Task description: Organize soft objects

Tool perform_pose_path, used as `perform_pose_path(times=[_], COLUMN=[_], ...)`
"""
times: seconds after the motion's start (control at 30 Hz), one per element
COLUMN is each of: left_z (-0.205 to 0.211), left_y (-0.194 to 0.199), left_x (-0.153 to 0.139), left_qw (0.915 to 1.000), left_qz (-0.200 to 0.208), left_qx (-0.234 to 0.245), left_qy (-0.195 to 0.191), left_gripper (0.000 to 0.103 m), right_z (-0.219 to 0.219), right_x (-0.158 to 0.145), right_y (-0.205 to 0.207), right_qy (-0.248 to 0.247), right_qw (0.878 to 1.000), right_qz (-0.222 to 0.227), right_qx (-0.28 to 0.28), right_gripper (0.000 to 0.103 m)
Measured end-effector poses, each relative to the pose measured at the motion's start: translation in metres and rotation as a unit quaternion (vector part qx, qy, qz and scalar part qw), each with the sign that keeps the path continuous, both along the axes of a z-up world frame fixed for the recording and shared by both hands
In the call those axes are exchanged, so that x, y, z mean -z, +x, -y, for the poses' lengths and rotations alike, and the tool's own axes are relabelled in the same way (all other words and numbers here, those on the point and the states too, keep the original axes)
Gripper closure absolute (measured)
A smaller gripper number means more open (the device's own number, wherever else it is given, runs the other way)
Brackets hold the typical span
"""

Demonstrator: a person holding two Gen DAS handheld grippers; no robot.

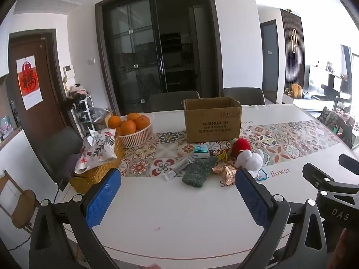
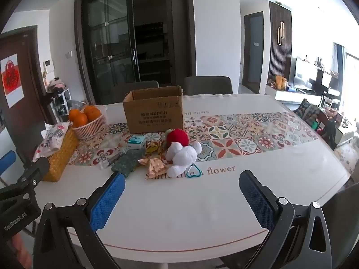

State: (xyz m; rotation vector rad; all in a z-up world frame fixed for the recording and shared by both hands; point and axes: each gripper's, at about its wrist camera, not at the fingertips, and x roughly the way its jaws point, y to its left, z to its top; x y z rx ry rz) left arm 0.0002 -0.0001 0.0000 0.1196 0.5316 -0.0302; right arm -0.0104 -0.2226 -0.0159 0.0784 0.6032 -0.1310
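Observation:
A white plush toy (image 1: 249,160) (image 2: 182,155) lies on the table beside a red plush strawberry (image 1: 241,146) (image 2: 178,137). A green knitted piece (image 1: 198,171) (image 2: 126,162) lies to their left, next to crumpled copper foil (image 1: 224,171) (image 2: 157,167) and a small teal box (image 1: 200,153) (image 2: 135,143). An open cardboard box (image 1: 212,120) (image 2: 153,112) stands behind them. My left gripper (image 1: 177,190) is open and empty, short of the pile. My right gripper (image 2: 181,192) is open and empty, also short of it.
A basket of oranges (image 1: 134,126) (image 2: 88,121) and a yellow woven basket with a floral cloth (image 1: 98,157) (image 2: 60,150) stand at the left. A teal heart clip (image 2: 194,171) lies by the plush. Chairs (image 1: 172,99) stand behind the table (image 1: 179,213).

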Motion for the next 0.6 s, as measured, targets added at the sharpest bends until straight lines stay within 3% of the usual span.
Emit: perform_pose_path(times=[0.6], left_z=[0.0023], left_y=[-0.0038], left_x=[-0.0082], left_qw=[0.9998], left_qz=[0.021], left_qx=[0.006], left_qy=[-0.002], left_gripper=[0.0], right_z=[0.0004], right_x=[-0.0084], right_y=[-0.0051], right_qy=[0.006], right_qw=[1.0], right_qz=[0.011], right_qx=[-0.005], right_gripper=[0.0])
